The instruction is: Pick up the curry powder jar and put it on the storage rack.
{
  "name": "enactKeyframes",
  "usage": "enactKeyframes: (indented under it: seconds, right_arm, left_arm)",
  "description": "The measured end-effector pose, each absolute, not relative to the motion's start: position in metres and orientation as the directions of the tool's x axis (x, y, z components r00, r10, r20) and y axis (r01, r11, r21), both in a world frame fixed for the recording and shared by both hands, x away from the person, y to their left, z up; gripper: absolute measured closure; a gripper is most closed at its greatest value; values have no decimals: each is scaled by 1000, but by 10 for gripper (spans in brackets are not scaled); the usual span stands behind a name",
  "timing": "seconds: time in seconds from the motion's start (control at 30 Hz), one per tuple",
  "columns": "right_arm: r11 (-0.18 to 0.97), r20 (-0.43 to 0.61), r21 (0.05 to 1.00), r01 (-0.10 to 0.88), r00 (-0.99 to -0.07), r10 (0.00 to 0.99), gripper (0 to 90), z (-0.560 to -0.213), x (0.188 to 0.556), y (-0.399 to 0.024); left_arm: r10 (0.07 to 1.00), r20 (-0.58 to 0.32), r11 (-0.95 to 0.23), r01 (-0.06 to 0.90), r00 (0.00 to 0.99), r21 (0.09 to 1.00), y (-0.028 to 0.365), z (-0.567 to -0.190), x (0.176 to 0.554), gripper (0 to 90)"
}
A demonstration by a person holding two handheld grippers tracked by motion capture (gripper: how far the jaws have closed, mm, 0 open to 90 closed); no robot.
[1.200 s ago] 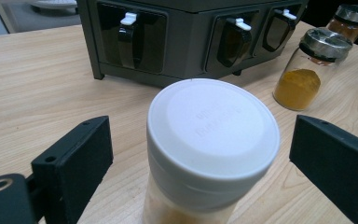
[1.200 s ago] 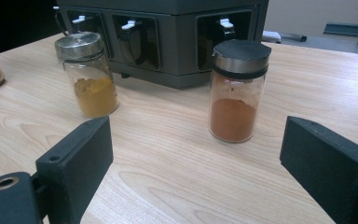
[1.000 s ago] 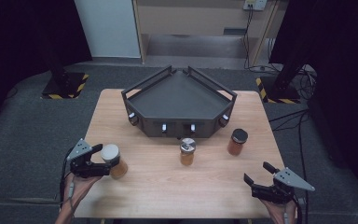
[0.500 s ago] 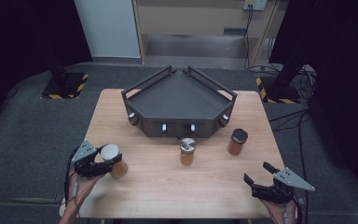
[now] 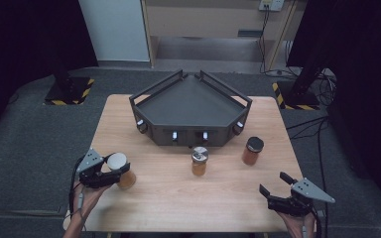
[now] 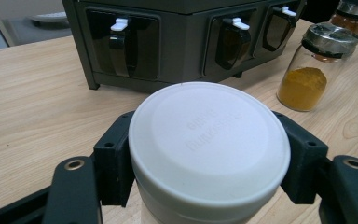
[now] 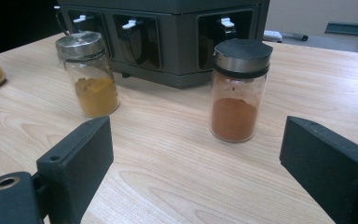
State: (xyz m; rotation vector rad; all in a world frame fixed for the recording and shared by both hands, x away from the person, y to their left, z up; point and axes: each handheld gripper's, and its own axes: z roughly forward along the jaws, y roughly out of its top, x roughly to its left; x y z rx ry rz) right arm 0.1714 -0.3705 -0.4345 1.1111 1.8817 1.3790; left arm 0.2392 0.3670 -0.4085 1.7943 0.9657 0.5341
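A jar with a white lid [image 5: 117, 161] and orange-brown contents stands near the table's front left. My left gripper [image 5: 114, 173] is shut on it. In the left gripper view the black pads [image 6: 114, 161] press both sides of the jar [image 6: 209, 144] just under the lid. My right gripper [image 5: 274, 184] rests open at the front right with nothing between its jaws. In the right gripper view that gripper [image 7: 204, 163] faces a black-lidded jar [image 7: 237, 88] of red-brown powder, which stands well ahead of the jaws.
A silver-lidded jar of yellow powder [image 5: 199, 161] and the black-lidded jar [image 5: 252, 151] stand in front of a dark angular tray [image 5: 188, 135] with small white latches on its front wall [image 6: 168, 46]. The wooden table [image 5: 178, 198] ends close behind both hands.
The left gripper's jaws have closed onto the white-lidded jar, which stood loose between them a second ago. Neither hand has shifted, and the jars stand where they were.
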Motion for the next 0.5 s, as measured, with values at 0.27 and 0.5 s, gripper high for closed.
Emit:
enactKeyframes:
  seconds: [0.27, 0.5]
  right_arm:
    - [130, 40, 946, 296, -506, 862, 95, -435, 171, -371]
    - [129, 42, 946, 298, -506, 861, 95, -435, 172, -371]
  left_arm:
    - [798, -71, -202, 376, 598, 904, 364, -404, 243, 323]
    - [771, -63, -221, 358, 634, 907, 359, -392, 250, 323]
